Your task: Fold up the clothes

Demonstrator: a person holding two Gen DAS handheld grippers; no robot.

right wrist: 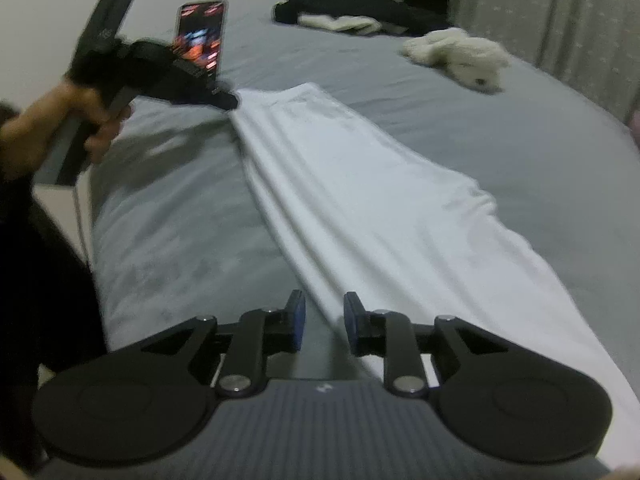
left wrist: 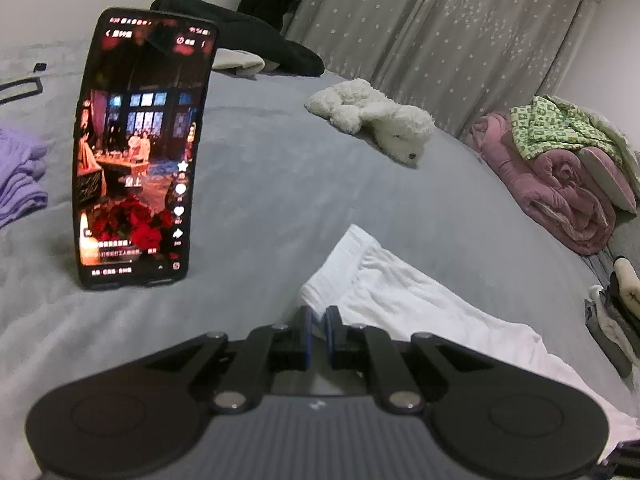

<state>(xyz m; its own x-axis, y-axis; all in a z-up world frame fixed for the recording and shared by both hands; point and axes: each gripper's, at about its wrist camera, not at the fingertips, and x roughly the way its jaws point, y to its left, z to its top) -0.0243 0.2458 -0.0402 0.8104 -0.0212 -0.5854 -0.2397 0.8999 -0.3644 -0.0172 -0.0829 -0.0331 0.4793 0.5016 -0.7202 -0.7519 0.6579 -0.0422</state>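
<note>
A long white garment [right wrist: 360, 184] lies stretched in a narrow strip on the grey bed sheet [right wrist: 168, 208], with lengthwise folds along its left side. At its far end my left gripper [right wrist: 226, 98], held by a person's hand [right wrist: 92, 120], pinches the corner. In the left wrist view the left gripper [left wrist: 318, 314] has its blue pads almost together, with a sliver of the white garment [left wrist: 400, 300] between them. At the near end my right gripper [right wrist: 322, 308] has its jaws apart. The garment's folded edge runs into the gap, and the pads do not press on it.
A phone [left wrist: 136, 152] playing a video stands upright on the bed left of the garment. A white plush toy [left wrist: 376, 120] lies further back. Rolled pink bedding [left wrist: 552, 188] with a green patterned cloth [left wrist: 560, 128] lies at the right, purple clothes [left wrist: 20, 176] at the left, and a black garment [left wrist: 260, 44] by the curtain.
</note>
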